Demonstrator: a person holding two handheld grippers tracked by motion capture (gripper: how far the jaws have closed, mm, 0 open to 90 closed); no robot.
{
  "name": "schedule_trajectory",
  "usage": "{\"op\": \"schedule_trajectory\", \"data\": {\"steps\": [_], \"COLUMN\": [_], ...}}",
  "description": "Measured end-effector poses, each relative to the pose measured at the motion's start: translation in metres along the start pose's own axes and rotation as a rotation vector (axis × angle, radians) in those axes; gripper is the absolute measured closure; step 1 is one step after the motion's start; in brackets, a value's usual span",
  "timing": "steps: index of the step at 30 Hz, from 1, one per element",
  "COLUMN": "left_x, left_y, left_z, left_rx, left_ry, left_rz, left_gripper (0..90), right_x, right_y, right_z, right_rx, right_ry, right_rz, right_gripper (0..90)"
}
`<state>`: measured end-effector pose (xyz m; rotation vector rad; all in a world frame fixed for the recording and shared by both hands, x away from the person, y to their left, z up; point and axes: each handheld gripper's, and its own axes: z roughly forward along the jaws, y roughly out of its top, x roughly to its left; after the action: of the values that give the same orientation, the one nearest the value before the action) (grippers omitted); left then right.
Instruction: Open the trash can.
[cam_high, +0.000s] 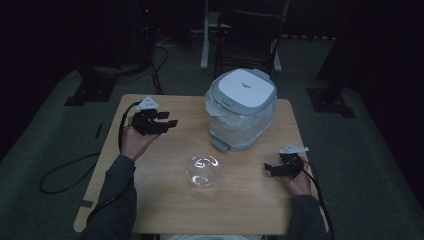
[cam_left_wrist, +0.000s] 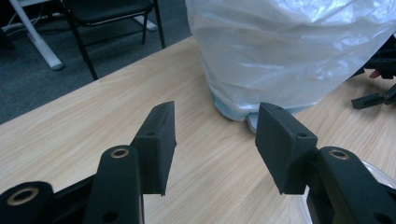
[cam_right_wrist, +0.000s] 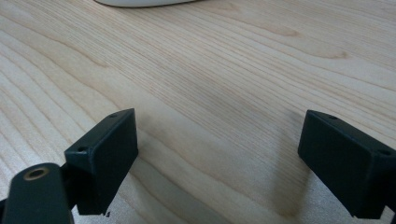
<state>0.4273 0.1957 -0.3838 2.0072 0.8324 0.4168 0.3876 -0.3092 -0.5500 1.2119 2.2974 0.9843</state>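
A grey-lidded bin (cam_high: 242, 107) lined with a clear plastic bag (cam_left_wrist: 289, 51) stands at the back middle of the wooden table (cam_high: 165, 200). In front of it sits a clear glass bowl (cam_high: 203, 171). My left gripper (cam_high: 170, 121) hovers over the table's left part, jaws open and empty, pointing toward the bin; in the left gripper view the left gripper (cam_left_wrist: 215, 140) faces the bag's base. My right gripper (cam_high: 268, 170) rests low at the right edge, open with nothing between its jaws. Bare wood lies between the jaws of the right gripper (cam_right_wrist: 219, 158).
A dark chair (cam_high: 250, 30) and a white desk leg (cam_high: 205, 40) stand behind the table on grey carpet. Cables (cam_high: 65, 175) trail across the floor at the left. The other hand's gripper (cam_left_wrist: 378, 95) appears far right in the left gripper view.
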Motion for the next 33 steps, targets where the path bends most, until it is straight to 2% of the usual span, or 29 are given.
{"op": "schedule_trajectory", "data": {"steps": [33], "left_x": [-0.008], "left_y": [0.033], "left_z": [0.005], "left_rx": [-0.014], "left_ry": [-0.020], "left_rz": [0.041], "left_gripper": [48.8], "right_x": [0.000], "right_y": [0.000], "right_z": [0.000], "right_rx": [-0.001], "right_ry": [0.000], "right_rz": [-0.001], "right_gripper": [11.2]}}
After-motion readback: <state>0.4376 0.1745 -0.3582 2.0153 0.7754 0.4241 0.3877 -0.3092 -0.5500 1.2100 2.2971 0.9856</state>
